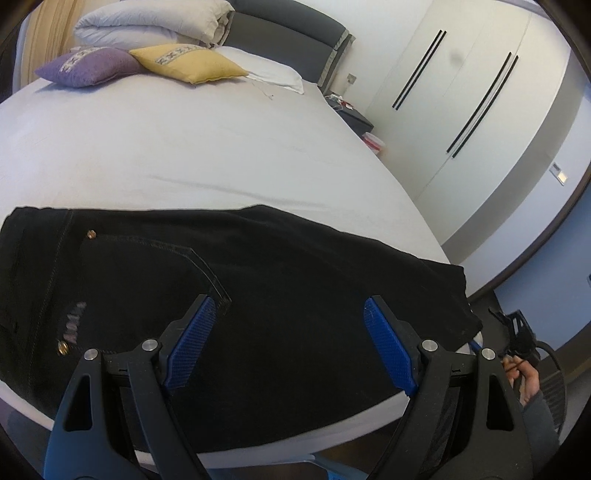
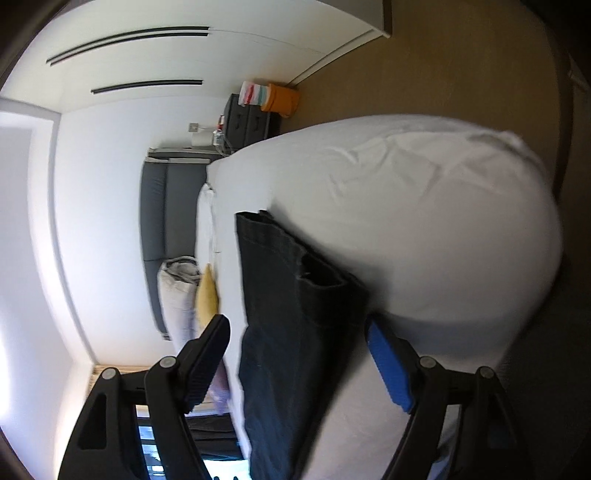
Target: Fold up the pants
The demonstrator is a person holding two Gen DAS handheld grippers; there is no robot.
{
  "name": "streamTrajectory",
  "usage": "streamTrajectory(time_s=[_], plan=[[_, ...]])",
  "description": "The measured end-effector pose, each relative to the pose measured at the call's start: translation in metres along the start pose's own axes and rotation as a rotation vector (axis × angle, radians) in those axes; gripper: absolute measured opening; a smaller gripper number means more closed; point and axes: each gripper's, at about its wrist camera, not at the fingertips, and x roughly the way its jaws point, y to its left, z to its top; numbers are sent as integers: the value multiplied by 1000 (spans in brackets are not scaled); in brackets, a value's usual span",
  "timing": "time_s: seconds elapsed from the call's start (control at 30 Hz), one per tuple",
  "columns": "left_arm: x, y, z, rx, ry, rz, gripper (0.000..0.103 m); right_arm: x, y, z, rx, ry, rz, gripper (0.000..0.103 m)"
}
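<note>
Black pants (image 1: 258, 277) lie folded across the near edge of a white bed (image 1: 184, 147), with a back pocket and rivets showing at the left. My left gripper (image 1: 289, 302) hovers over them, open, its blue pads wide apart and nothing between them. The right wrist view is rolled on its side. There the pants (image 2: 273, 258) run along the bed's (image 2: 424, 221) edge, hems at the far end. My right gripper (image 2: 297, 323) is open near the pants' end, and its pads do not press the cloth. A hand (image 1: 526, 380) shows past the pants' right end.
A purple cushion (image 1: 88, 66), a yellow cushion (image 1: 188, 62), a rolled duvet (image 1: 155, 22) and a white pillow (image 1: 273, 70) lie at the grey headboard. A dark nightstand (image 1: 354, 118) and white wardrobe doors (image 1: 461, 92) stand right of the bed. An orange bin (image 2: 282, 99) sits on the floor.
</note>
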Motion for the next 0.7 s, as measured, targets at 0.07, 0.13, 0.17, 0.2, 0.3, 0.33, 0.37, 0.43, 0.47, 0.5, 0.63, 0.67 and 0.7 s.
streamTrajectory(time_s=[0.07, 0.13, 0.17, 0.2, 0.3, 0.33, 0.37, 0.43, 0.47, 0.5, 0.63, 0.67, 0.7], plan=[[3, 1, -3, 1, 9, -7, 83, 11, 2, -2, 9, 27, 27, 71], [5, -1, -7, 6, 18, -19, 83, 19, 1, -4, 15, 31, 36, 64], [9, 4, -8, 9, 21, -24, 83, 21, -1, -4, 27, 20, 55, 62], [9, 5, -8, 13, 23, -29, 83, 21, -5, -4, 50, 13, 74, 56], [10, 4, -12, 19, 27, -42, 83, 23, -19, 0, 123, -15, 136, 37], [10, 3, -13, 17, 29, -47, 83, 23, -21, 0, 132, -20, 147, 32], [13, 7, -13, 12, 32, -50, 83, 23, -22, 0, 132, -23, 148, 29], [17, 9, -15, 0, 40, -54, 83, 21, -23, 0, 124, -26, 139, 20], [18, 9, -15, -7, 43, -57, 83, 20, -22, 0, 119, -31, 134, 19], [19, 10, -16, -12, 47, -59, 83, 20, -21, -1, 113, -35, 131, 17], [25, 4, -16, -7, 58, -77, 83, 16, -11, -1, 64, -56, 96, 10], [28, 0, -15, -3, 62, -82, 83, 17, -7, 0, 46, -63, 82, 10], [29, -2, -16, -1, 64, -90, 83, 17, -3, 0, 31, -69, 72, 9]])
